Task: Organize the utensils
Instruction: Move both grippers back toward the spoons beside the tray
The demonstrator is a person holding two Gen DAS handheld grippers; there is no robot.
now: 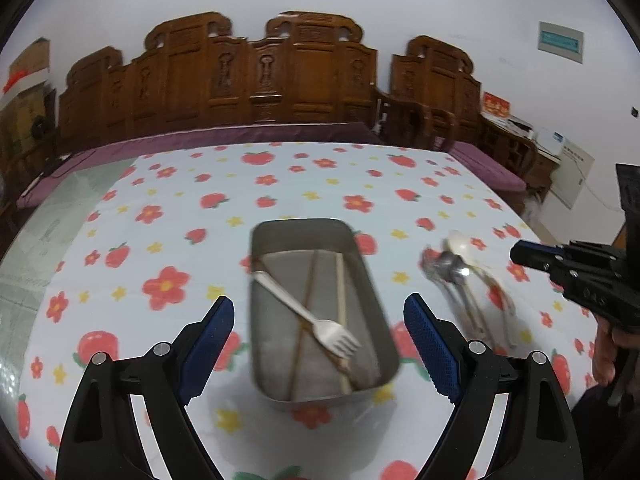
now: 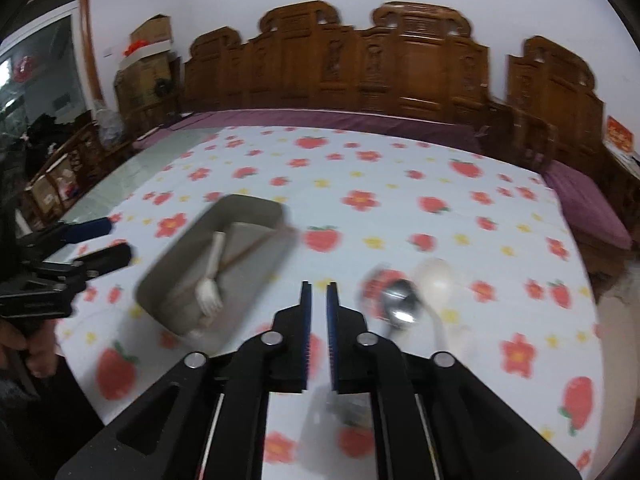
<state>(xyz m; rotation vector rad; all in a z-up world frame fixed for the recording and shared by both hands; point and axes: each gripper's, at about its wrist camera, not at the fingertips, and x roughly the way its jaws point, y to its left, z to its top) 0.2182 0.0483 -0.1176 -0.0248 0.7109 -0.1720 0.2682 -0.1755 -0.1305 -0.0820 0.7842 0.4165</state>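
A metal tray [image 1: 372, 300] stands in the middle of the bench [image 1: 280, 184], which is covered with a cloth printed with flowers and strawberries. Inside the tray lie a white fork [image 1: 316, 320] and some chopsticks [image 1: 340, 300]; the fork rests across them, with its prongs toward the near end. To the right of the tray, on the cloth and apart from it, lies a small heap of spoons [image 1: 456, 268]: at least one shiny metal spoon [image 2: 400, 304] and one pale spoon [image 2: 436, 280] just beside it.

The left tool [image 1: 320, 340] is wide open, has nothing in it, and its two blue pads stand on both sides of the tray in the picture. The right tool [image 2: 318, 320] is almost closed, with only a narrow gap between the pads, and nothing is between them.

I think the spoons are the next things to move. The metal spoon is stiff, light and smooth, so it can slip; the thin handle, near its middle, looks the best place to take it. The pale spoon seems to be plastic or ceramic; I cannot tell which.
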